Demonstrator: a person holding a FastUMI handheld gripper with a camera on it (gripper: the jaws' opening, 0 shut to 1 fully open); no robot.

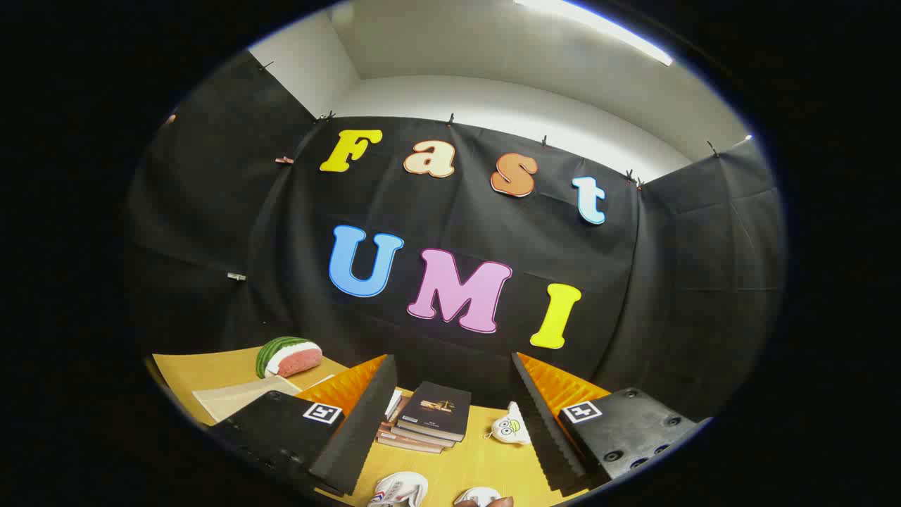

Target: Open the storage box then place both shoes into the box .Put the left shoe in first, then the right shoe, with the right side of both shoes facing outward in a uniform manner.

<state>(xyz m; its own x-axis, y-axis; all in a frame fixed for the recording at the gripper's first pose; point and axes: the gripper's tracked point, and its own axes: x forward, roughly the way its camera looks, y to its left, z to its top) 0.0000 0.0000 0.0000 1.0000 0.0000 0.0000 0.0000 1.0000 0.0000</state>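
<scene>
Between the spread, empty fingers of the hand-held gripper (450,422), two white shoes (400,488) look light and soft; grip the collar.

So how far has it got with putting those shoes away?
Nothing looks done yet. The tool is open and holds nothing, its fingers spread wide over the wooden table. Two white shoes lie on the table between the fingers, near a stack of books and a small white plush toy. Opening the box and placing both shoes remain.
</scene>
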